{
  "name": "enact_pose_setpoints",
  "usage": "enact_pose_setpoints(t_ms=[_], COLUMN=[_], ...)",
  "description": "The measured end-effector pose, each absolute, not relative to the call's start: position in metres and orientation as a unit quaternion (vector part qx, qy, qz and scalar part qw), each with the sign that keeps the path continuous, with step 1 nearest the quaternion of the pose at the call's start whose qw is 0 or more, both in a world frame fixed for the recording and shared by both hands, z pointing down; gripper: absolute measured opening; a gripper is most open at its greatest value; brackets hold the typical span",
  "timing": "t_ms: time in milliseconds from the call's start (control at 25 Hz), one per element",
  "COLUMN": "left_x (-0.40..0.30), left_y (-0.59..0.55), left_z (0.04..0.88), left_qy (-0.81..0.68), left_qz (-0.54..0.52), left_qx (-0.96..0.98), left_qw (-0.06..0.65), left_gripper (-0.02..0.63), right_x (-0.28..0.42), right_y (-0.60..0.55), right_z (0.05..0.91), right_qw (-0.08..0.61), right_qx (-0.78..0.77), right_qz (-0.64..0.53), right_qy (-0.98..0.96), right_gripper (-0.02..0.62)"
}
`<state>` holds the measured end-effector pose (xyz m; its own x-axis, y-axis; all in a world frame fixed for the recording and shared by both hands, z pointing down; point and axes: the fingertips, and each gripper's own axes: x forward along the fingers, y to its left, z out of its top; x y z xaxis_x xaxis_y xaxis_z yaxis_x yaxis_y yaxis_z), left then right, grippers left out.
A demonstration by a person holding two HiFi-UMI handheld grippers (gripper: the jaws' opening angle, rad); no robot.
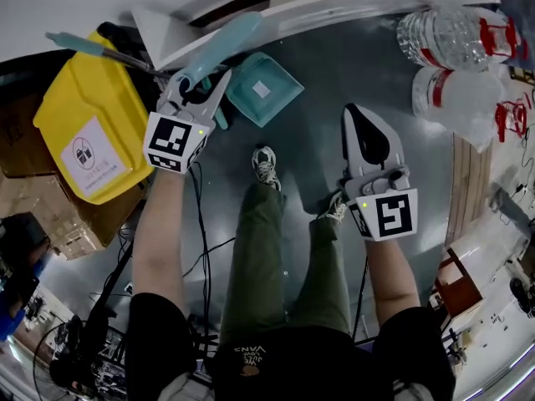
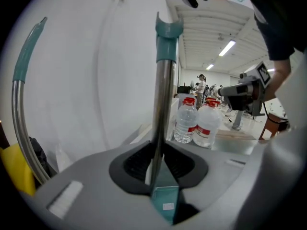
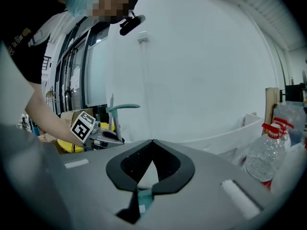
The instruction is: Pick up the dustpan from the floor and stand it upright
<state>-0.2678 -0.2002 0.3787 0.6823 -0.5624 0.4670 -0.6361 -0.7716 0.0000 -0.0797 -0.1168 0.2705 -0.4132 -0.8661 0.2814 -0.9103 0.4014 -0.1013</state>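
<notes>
Grey left gripper [image 1: 203, 80], grey right gripper [image 1: 359, 111], checkered marker cubes [image 1: 175, 140], black sleeves [image 1: 155, 332], olive trousers [image 1: 267, 249]

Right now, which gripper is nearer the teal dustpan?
Left. The left gripper is clamped on the dustpan's metal handle, right beside the pan. The right gripper, shut and empty, sits off to the pan's right in the head view, clear of it.

The dustpan [image 1: 262, 90] was teal, with a small pale label inside its pan and a bare metal handle capped by a teal grip. The handle stood upright, clamped between the jaws of my left gripper [image 2: 160, 150], with the pan below them, over the grey floor [image 1: 334, 73].
</notes>
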Motion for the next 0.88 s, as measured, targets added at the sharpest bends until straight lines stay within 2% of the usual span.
enact_pose_setpoints(t_ms=[400, 880], left_x=[-0.272, -0.253], left_y=[-0.212, -0.204], left_z=[0.378, 0.381], left_qy=[-0.309, -0.305], left_qz=[0.228, 0.241], left_qx=[0.922, 0.921], left_qw=[0.053, 0.029], left_gripper=[0.139, 0.140], right_x=[-0.099, -0.084], right_y=[-0.126, -0.112], right_z=[0.289, 0.287], right_qw=[0.084, 0.084], right_qx=[0.531, 0.542], right_qz=[0.143, 0.150], right_qy=[-0.831, -0.823], right_gripper=[0.002, 0.002])
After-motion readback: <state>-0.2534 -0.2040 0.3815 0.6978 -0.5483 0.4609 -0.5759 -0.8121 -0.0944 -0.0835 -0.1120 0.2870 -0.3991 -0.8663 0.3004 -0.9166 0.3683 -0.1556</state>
